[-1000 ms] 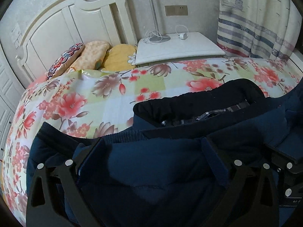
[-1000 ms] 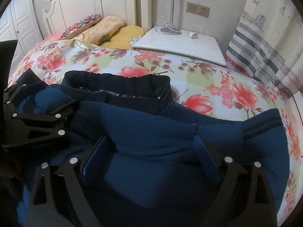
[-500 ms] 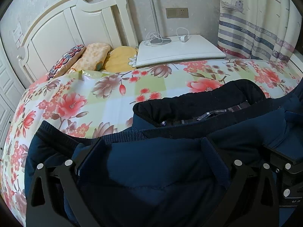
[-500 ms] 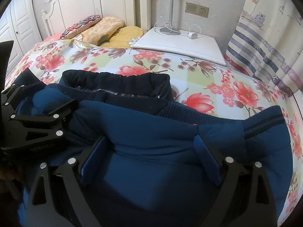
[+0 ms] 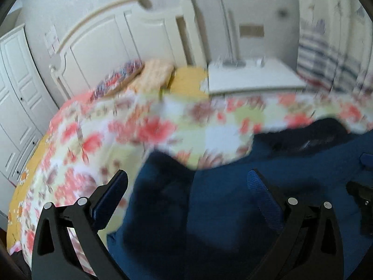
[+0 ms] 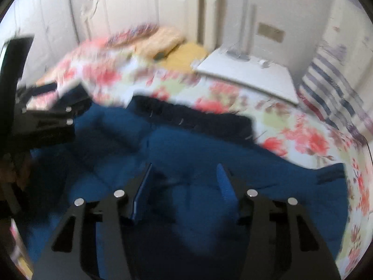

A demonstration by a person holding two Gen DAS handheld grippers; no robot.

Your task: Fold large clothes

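With the blue jacket (image 6: 198,163) lying on the flowered bed (image 5: 144,126), the right gripper (image 6: 184,186) is closing over its cloth and should catch a full fold, the left gripper (image 5: 186,186) stands spread near the jacket's left edge, where free bed remains.

Right hand-held gripper (image 6: 186,186) closing over blue jacket (image 6: 209,144).

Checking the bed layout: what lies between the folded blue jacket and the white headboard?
Bare floral bedspread, then pillows against the headboard; the left wrist view, though blurred, shows this beyond the jacket.
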